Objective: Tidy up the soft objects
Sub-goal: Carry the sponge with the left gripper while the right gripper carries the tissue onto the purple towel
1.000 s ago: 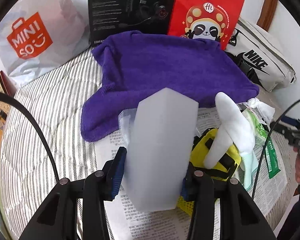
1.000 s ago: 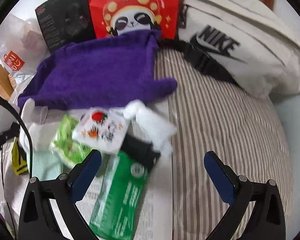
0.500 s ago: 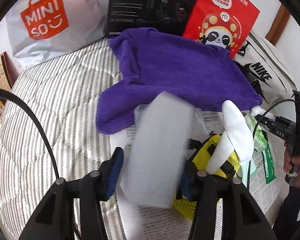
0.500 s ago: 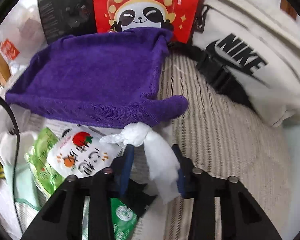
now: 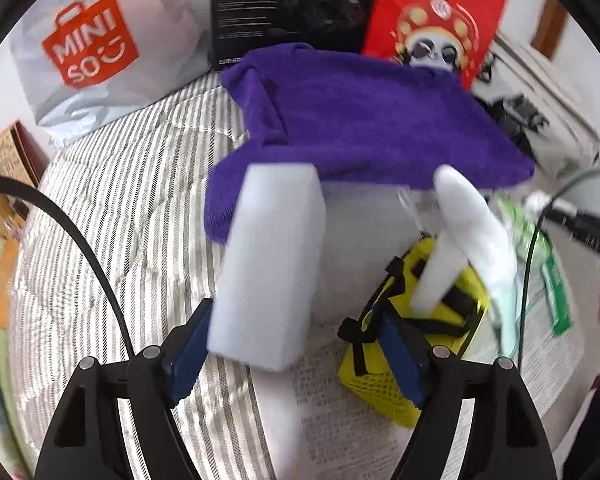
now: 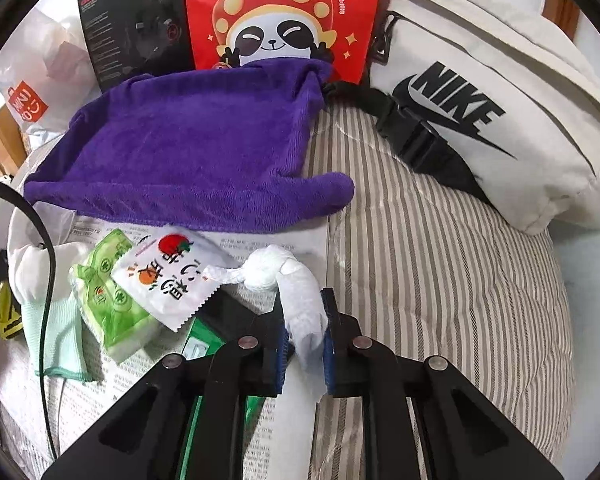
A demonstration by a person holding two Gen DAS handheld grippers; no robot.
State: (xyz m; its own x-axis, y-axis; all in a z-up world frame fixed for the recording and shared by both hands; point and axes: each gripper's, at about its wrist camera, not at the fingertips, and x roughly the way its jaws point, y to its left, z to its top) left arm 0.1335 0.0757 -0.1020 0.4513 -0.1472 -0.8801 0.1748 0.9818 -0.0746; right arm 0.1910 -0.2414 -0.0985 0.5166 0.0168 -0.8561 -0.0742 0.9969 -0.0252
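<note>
A purple towel [image 5: 364,128] lies spread on the striped bed, also in the right wrist view [image 6: 188,152]. My left gripper [image 5: 296,344] is open; a white foam block [image 5: 268,264] leans against its left pad, apart from the right pad. A yellow mesh pouch [image 5: 416,320] and a white sock [image 5: 468,232] lie to its right. My right gripper [image 6: 304,340] is shut on a knotted white cloth [image 6: 288,280] just above the newspaper.
A Miniso bag [image 5: 92,52], a black box [image 5: 288,4], a red panda bag [image 6: 280,12] and a Nike bag [image 6: 500,112] line the back. Tissue packs [image 6: 140,280], a mint cloth [image 6: 52,332] and a green packet [image 6: 204,344] lie on newspaper.
My left gripper opened and the foam block tilted left out of its grip. My right gripper moved in, shut on the white cloth and lifted it slightly.
</note>
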